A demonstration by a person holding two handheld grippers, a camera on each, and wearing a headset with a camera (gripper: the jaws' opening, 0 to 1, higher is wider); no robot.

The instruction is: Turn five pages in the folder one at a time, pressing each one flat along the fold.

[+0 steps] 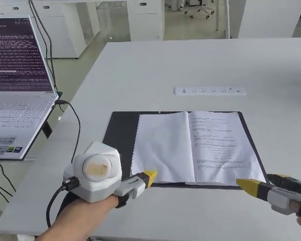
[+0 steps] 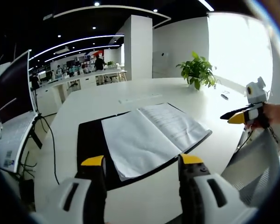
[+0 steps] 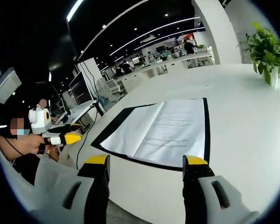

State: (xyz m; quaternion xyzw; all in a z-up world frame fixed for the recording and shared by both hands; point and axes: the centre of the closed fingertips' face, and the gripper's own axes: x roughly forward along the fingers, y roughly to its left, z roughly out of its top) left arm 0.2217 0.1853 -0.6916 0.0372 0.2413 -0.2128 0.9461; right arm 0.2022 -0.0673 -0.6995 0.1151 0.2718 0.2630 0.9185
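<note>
Left tool [image 1: 148, 176] and right tool [image 1: 247, 185] flank near edge of folder [image 1: 120, 131]

The folder [image 1: 121, 131] has a matt black cover; its pages [image 1: 163, 148] are smooth, unglossy white paper. The table [image 1: 200, 60] under the folder is smooth matt white. By the folder's near edge, the left gripper [image 1: 148, 175] and right gripper [image 1: 247, 185] show white plastic shells, yellow-tipped.

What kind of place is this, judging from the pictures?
Probably an open-plan office or lab: an open laptop stands beside a large white table with a power strip and a potted plant, and other desks stand behind under strip ceiling lights.
</note>
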